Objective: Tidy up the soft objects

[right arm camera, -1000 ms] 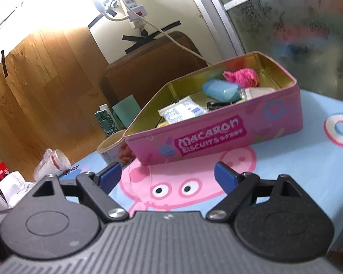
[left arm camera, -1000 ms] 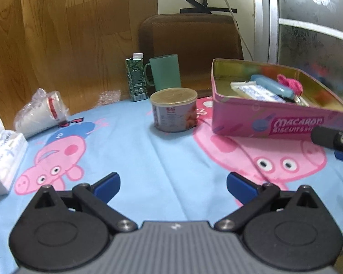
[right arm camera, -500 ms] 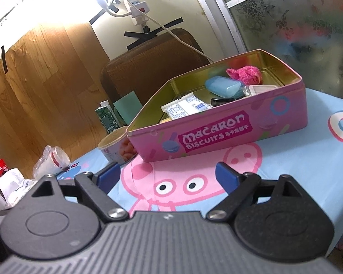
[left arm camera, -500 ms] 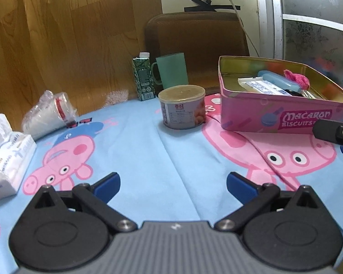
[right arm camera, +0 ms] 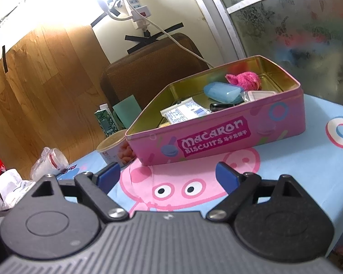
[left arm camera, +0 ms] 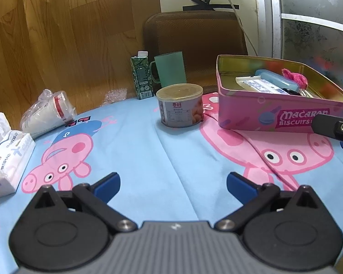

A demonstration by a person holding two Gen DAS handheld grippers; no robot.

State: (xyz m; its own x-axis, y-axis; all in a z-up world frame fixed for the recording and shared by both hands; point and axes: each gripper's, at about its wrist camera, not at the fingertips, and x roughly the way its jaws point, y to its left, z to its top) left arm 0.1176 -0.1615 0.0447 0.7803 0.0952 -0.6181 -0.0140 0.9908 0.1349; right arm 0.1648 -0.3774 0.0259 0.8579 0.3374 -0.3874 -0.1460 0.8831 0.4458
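Well beyond empty jaws, seemingly: pink cloth.

Ahead of the tongs: round food can; behind it, green carton beside teal mug. Far left: bagged paper cups, tissue pack.

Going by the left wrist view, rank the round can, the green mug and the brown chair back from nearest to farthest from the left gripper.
1. Round can: straight ahead of the left gripper, on the tablecloth.
2. Green mug: behind the can, at the table's far edge.
3. Brown chair back: beyond the table.
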